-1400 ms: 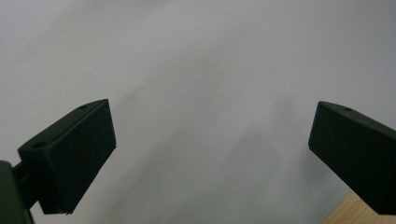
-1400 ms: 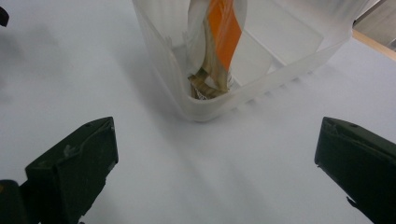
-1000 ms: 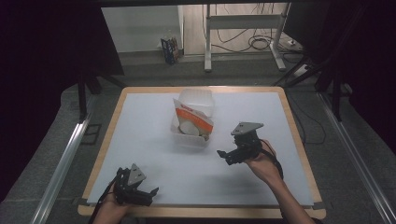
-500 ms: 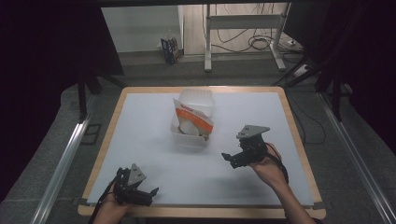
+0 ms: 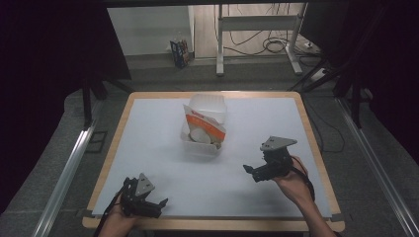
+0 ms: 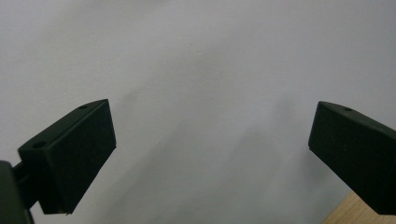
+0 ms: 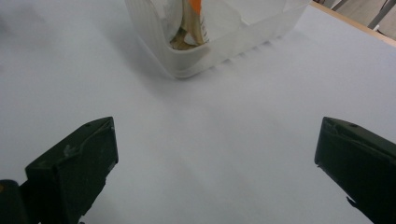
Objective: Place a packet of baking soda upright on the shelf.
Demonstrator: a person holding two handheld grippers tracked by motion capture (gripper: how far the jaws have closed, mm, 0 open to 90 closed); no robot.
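Right gripper (image 5: 253, 173) retreated nearer (left unmoved).

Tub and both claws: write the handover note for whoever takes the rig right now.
Left claw: open, empty, low at the table's near left corner, over bare white surface.
Right claw: open, empty, right of centre, apart from the tub and pointed toward it.
Tub: clear plastic, mid-table, with its lid open behind it. An orange-and-white packet leans inside, and a round pale item lies in the tub beneath it.
Done: packet and round item sit in the tub; nothing is held.
Left: probably close the lid; judge that on taking over.
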